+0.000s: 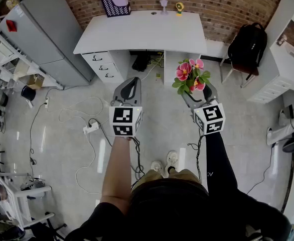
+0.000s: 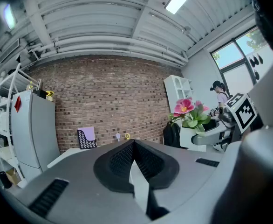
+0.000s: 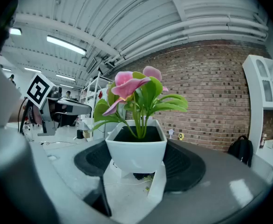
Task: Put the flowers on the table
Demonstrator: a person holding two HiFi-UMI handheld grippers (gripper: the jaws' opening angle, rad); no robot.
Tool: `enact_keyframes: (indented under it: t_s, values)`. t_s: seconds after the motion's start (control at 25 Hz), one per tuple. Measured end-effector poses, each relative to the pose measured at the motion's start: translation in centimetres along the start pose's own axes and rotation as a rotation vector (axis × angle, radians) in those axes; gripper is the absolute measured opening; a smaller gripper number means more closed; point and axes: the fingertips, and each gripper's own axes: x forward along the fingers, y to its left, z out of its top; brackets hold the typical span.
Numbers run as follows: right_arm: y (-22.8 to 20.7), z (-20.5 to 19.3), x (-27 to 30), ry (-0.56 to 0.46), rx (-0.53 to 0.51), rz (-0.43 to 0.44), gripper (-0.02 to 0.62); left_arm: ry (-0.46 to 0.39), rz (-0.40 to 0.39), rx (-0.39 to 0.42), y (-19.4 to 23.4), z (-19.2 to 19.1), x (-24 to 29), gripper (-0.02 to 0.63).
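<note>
A white square pot [image 3: 136,149] of pink flowers [image 3: 133,84] sits between the black pads of my right gripper [image 3: 136,161], which is shut on it and holds it upright in the air. In the head view the flowers [image 1: 191,75] rise above the right gripper [image 1: 197,93], over the floor in front of the white table [image 1: 142,34]. My left gripper [image 1: 129,91] is beside it to the left, with its jaws closed together and nothing in them [image 2: 133,146]. From the left gripper view the flowers [image 2: 190,113] show at the right.
On the table's back edge stand a black file holder [image 1: 115,5] and two small ornaments [image 1: 171,6]. A grey cabinet [image 1: 46,31] stands left, a black backpack [image 1: 247,46] and white shelving [image 1: 286,49] right. Cables and a power strip [image 1: 91,128] lie on the floor.
</note>
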Motion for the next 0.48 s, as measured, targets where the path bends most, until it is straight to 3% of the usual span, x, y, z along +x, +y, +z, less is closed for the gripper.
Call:
enact_keyframes:
  t_s: [0.48]
  values:
    - [7.3, 0.6, -1.0, -0.006, -0.028, -0.002, 0.337, -0.042, -0.002, 0.004, 3.6, -1.0, -6.5, 0.008]
